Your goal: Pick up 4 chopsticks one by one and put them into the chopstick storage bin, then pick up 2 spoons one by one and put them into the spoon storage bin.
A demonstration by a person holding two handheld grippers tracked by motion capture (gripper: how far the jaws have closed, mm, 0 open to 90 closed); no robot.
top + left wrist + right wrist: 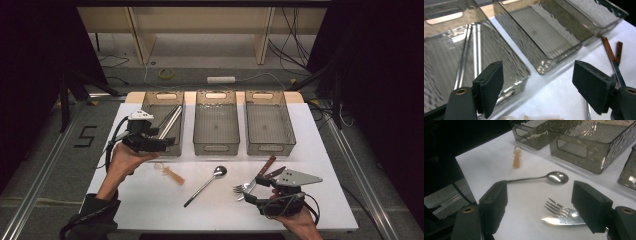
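**Sorting the cutlery: left claw empty at the bin, right claw lined up on the fork**

Over at the left of the high view, the left gripper [167,142] hangs by the near end of the left bin [150,98], jaws spread wide with nothing between them. Two metal rods [170,121] lie slanted inside that bin, which looks like the drop spot for long pieces. The middle bin [216,145] and right bin [269,147] sit side by side, bare so far.

Lower right of that frame, the right gripper [250,196] rests low on the white table [320,150], jaws wide and empty, aimed at the fork [559,209] and the knife [564,220] lying across each other just beyond its pads. That's likely the next pick. The spoon [207,183] waits at centre, the small amber piece [171,172] left of it, both loose on the table, well apart from the bins.
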